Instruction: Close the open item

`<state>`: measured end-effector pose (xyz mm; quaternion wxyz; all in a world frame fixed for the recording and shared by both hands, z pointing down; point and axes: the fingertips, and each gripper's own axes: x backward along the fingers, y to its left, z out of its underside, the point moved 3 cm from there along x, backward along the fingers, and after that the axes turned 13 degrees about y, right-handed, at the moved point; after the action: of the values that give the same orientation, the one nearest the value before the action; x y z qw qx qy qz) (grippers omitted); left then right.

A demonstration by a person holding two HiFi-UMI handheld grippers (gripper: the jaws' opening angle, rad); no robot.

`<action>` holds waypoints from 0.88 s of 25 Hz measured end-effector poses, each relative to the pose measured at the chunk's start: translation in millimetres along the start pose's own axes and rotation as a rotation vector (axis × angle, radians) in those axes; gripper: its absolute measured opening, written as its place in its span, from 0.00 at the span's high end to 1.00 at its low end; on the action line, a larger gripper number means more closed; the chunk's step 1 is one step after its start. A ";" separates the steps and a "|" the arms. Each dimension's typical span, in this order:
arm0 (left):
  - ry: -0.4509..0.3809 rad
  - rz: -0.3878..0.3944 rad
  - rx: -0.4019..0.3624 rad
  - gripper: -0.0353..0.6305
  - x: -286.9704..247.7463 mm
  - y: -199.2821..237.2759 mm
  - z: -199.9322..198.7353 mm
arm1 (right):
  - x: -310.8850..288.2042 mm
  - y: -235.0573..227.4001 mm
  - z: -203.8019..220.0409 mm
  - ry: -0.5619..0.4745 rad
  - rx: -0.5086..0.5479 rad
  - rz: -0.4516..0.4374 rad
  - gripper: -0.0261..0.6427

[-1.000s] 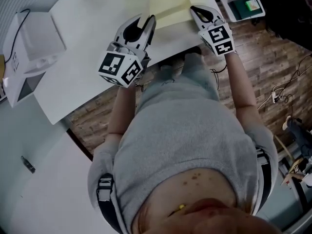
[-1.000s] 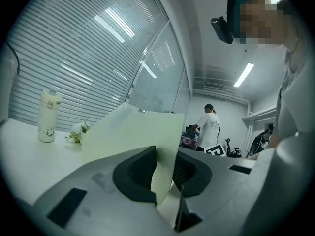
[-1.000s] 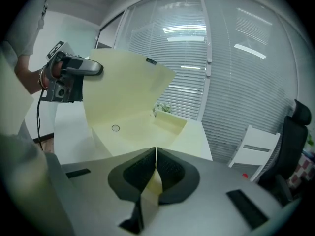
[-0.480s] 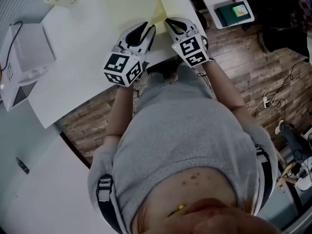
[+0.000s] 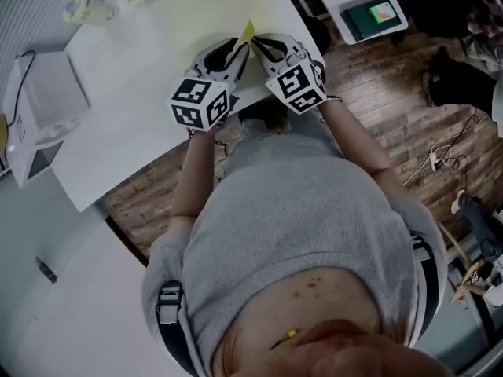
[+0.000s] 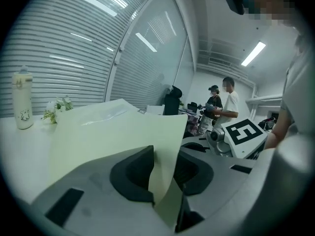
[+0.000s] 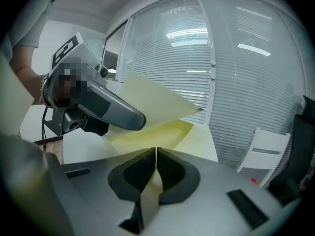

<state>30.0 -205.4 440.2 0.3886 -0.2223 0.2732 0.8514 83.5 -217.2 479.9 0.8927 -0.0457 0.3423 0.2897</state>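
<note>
The folder [image 5: 196, 10] lies open on the table [image 5: 118, 116] just ahead of both grippers. Its lower leaf is flat and its cover [image 6: 113, 132] is lifted at a slant, with the near corner running back into the jaws. Over the last second the left gripper [image 6: 165, 168] has come across to the right gripper [image 7: 156, 161]. The two were well apart before and now sit side by side at the folder's near edge, with the raised cover rising in front of them. The left jaws have just been opening and stand a little apart. The cover's edge threads the gap, lying along one pad with a dark space on the other side, so I read no grip there. The right jaws are pressed together on the cover's corner, the sheet pinched flat between the pads and a strip of it hanging out below. This gripper alone carries the cover. I take it the left has either let go or is lining up for a fresh hold beside its partner. For the task, the cover is up but not yet folded over, so closing looks roughly half done. What is left is to swing the cover across the lower leaf and lay it down. Held at one corner only, so thin a sheet may well bow or twist on the way.
</note>
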 end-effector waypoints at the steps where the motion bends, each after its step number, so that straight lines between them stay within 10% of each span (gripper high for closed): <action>1: 0.011 0.001 0.001 0.83 -3.6 0.0 1.1 | 0.8 0.8 0.7 -0.005 0.014 -0.004 0.86; 11: 0.118 -0.008 -0.020 0.82 -26.8 0.4 4.9 | 18.2 3.1 15.5 -0.071 0.084 -0.043 0.86; 22: 0.293 0.008 -0.038 0.81 -42.1 0.7 8.9 | 47.1 -42.2 23.8 -0.163 -0.081 -0.001 0.86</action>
<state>53.1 -222.9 472.0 0.3371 -0.3506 0.3115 0.8164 148.7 -222.7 463.1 0.9150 -0.0583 0.2566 0.3059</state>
